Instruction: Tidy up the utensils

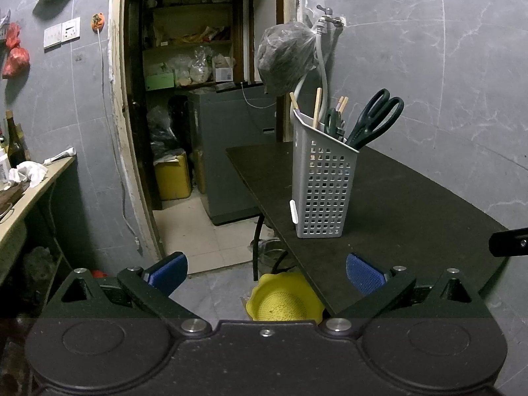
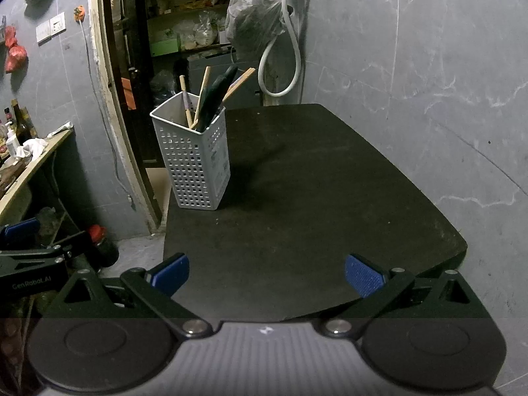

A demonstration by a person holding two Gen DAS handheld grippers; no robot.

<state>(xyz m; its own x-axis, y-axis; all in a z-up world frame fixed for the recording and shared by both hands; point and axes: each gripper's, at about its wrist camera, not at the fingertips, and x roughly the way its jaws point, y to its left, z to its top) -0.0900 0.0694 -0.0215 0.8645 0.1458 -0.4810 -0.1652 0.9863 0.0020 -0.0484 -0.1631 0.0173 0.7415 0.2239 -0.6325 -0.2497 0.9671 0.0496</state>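
Utensils already stand in the caddy [image 2: 194, 161]: scissors [image 1: 373, 122] and several chopsticks [image 1: 317, 107] poke up above its rim, leaning at loose angles. The caddy sits upright near the far left edge of the table [image 2: 313, 181], and the rest of the dark tabletop shows nothing loose lying on it. By that evidence the sorting looks finished, or close to it; no utensil is visible that still needs putting away.

Both grippers hover at the near edge, well apart from the caddy. The left gripper [image 1: 265, 272] has its blue pads spread wide with nothing between them, and the right gripper [image 2: 265, 272] is likewise spread and empty. What lies inside the caddy below the rim cannot be made out.
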